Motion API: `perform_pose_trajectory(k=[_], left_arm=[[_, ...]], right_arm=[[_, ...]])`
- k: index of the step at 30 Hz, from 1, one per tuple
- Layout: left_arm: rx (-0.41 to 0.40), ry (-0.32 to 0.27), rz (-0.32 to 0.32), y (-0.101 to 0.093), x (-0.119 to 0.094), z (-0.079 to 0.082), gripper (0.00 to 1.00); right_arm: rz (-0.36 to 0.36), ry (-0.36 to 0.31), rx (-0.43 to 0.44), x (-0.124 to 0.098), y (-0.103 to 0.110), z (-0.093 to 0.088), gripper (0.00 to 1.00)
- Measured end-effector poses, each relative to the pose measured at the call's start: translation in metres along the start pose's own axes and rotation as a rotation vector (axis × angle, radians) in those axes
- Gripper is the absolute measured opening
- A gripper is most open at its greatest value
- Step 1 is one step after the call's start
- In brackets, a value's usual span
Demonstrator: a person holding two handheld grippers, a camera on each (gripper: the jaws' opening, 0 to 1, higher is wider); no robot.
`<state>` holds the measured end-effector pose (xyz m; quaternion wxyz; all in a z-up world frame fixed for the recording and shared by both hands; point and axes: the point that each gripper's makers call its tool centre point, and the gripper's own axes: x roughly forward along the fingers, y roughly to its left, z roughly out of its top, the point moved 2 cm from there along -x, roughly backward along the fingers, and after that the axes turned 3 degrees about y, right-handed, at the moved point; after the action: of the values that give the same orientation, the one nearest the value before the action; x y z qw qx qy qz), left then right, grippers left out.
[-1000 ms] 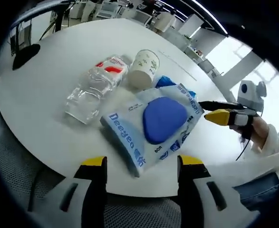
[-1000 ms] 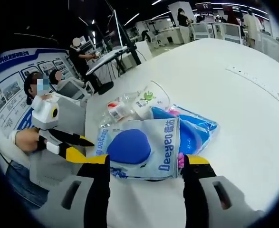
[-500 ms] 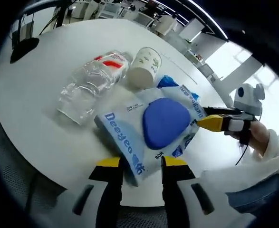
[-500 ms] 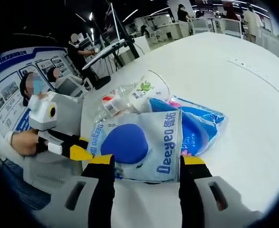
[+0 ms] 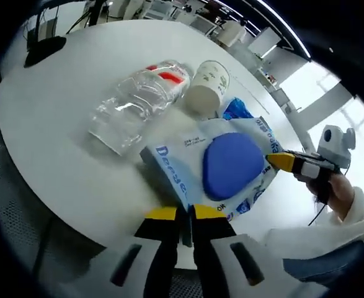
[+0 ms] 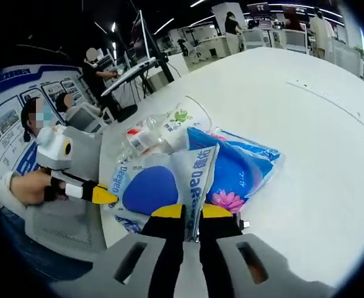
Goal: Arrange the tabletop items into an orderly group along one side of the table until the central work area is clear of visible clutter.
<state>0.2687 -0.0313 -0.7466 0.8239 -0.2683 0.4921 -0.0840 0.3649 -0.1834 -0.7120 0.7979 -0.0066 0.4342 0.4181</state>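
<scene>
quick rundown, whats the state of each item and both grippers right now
left gripper: shut on the white tissue pack's edge
right gripper: shut on the same pack
white tissue pack: pinched from both ends
blue tissue pack: lying flat
water bottle: lying on its side
paper cup: tipped over

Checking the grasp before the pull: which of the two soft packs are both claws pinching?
The white Deeyeo pack with the blue oval, pinched at opposite edges by left claw and right claw; the blue flowered pack lies underneath, ungripped.
</scene>
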Motion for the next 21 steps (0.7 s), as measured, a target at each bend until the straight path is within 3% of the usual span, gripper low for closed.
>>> perform_pose_trajectory(k=[12,21], left_arm=[[0.001,-0.097,-0.025,-0.005,-0.016,0.016,0.00],[0.093,-0.189,-0.024,-0.018,-0.033,0.030,0.00]], right_arm=[[0.026,-0.070,0.090,-0.013,0.011,0.003,0.00],[0.040,-0.116,0.122,-0.033,0.018,0.006,0.00]])
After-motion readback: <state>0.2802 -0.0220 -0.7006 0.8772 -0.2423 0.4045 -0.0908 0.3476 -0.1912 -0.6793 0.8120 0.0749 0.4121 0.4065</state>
